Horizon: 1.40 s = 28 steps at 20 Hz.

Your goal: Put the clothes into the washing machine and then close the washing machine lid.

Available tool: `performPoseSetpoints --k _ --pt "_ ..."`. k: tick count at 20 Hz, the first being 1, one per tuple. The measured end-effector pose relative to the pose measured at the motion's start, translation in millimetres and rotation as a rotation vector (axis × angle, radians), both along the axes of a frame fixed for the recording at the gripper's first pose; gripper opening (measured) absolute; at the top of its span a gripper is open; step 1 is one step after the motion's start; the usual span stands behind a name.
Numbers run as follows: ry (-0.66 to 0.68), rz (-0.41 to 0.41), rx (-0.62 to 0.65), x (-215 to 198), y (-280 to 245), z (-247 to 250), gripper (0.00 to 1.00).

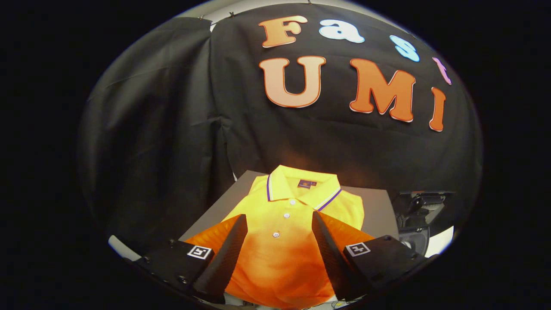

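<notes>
Here's the claw (280,224), fingers spread wide apart and pinching nothing, poised above the folded polo shirt (286,215). The shirt is bright yellow-orange, lying flat and face up on the grey surface (375,206), buttoned placket running straight up the gap between the two fingers. Its collar (301,187), trimmed with a purple and white stripe, sits at the end of the shirt farthest from the claw, with a small dark neck label (304,184) showing inside it. Three white buttons line up below that collar, the lowest one (276,234) sitting right between the fingertips. Each finger overlaps one side of the shirt's body; whether either one touches the fabric, I can't tell. Just off the shirt's right-hand side, past the edge of the grey surface, there's a dark piece of equipment (419,215), too shadowed to name. Beyond the collar, the black cloth wall (172,129) hangs behind the surface.
</notes>
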<state>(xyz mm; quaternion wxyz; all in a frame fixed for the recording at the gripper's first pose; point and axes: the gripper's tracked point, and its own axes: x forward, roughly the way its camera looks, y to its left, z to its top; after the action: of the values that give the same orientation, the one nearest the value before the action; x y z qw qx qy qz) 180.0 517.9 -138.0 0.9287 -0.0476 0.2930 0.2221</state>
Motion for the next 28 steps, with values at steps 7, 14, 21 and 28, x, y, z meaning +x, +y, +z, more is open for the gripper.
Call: performPoseSetpoints --k 7,14,21,28 --pt "0.047 -0.075 -0.082 19 -14 -58 0.98" --pt "0.053 -0.004 -0.087 17 -16 -58 0.94" --pt "0.027 0.049 -0.103 13 -23 -58 0.23" --pt "-0.091 0.029 0.061 13 -20 -34 0.08"
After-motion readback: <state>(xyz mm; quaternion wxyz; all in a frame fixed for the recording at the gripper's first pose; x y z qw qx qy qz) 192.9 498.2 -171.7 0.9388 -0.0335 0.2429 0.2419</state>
